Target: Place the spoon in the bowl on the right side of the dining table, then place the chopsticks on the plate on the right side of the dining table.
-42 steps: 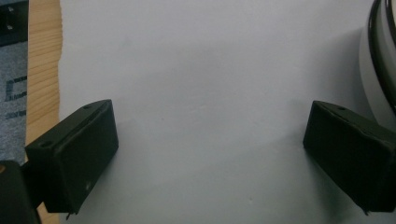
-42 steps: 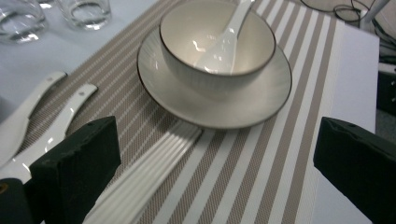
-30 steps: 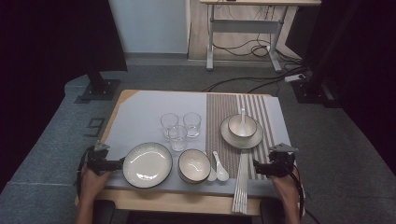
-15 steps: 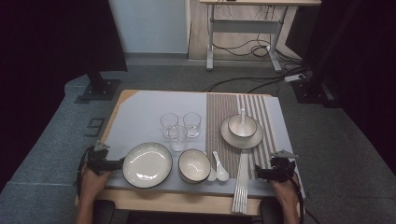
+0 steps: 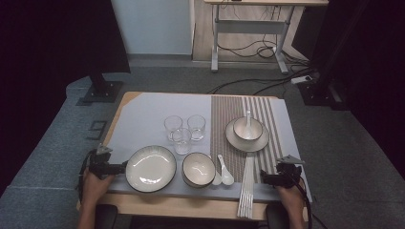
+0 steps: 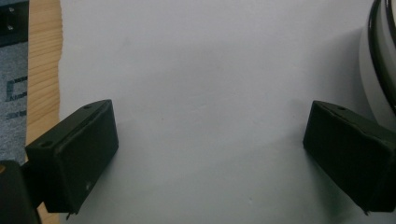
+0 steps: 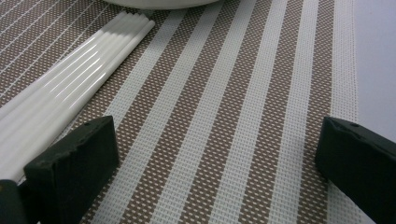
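My left gripper (image 5: 119,168) rests at the table's front left, open, its jaws pointing at the rim of a large white plate (image 5: 151,168). In the left gripper view the left gripper (image 6: 210,135) has only grey cloth between its jaws, with the plate's dark rim (image 6: 379,56) just to its right. My right gripper (image 5: 264,179) sits at the front right on the striped placemat (image 5: 224,119), open and beside a bundle of white chopsticks (image 5: 247,188). In the right gripper view the right gripper (image 7: 215,140) spans bare mat, the chopsticks (image 7: 70,88) lying to its left.
A dark-rimmed bowl (image 5: 198,169) and two white spoons (image 5: 223,175) lie between plate and chopsticks. Three glasses (image 5: 184,130) stand mid-table. A bowl with a spoon sits on a plate (image 5: 247,131) on the mat. The wooden table edge (image 6: 44,70) is left of my left gripper.
My right gripper has come back toward the front edge of the table and lowered onto the mat. The left gripper has stayed put.
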The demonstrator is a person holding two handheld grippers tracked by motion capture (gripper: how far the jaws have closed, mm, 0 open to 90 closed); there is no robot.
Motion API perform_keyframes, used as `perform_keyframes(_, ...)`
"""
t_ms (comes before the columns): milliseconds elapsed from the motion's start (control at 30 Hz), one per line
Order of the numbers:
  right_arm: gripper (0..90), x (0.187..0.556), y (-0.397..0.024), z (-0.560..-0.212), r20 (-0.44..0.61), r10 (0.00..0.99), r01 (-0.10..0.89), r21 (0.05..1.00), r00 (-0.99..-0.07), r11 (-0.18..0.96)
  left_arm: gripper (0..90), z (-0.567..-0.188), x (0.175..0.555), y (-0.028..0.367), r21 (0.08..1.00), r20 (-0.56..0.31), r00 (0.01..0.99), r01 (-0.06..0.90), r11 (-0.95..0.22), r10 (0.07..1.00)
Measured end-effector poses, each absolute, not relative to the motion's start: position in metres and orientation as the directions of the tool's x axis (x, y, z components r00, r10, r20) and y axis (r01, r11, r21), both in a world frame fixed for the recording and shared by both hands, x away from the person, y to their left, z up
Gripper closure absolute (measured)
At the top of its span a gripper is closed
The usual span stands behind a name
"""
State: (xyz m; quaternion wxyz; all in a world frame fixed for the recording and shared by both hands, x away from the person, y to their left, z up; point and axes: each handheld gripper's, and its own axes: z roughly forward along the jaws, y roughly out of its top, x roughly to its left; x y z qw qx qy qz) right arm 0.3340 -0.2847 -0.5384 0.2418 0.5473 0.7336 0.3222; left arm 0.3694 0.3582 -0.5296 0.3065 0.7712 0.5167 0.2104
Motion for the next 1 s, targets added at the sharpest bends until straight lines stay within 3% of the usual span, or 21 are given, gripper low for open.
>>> perform_keyframes(733,0.0,0.334,-0.283,-0.53,-0.026,0.966,0.684,0.701,-0.257,0.201,3.0,-0.53,0.37,0.358,0.69,0.006,0.378,0.669,-0.277,0.926)
perform_keyframes(1000,0.8,0.322,-0.271,-0.51,0.016,0.944,0.665,0.714,-0.329,0.219,3.0,-0.529,0.37,0.358,0.689,0.006,0.378,0.669,-0.278,0.926)
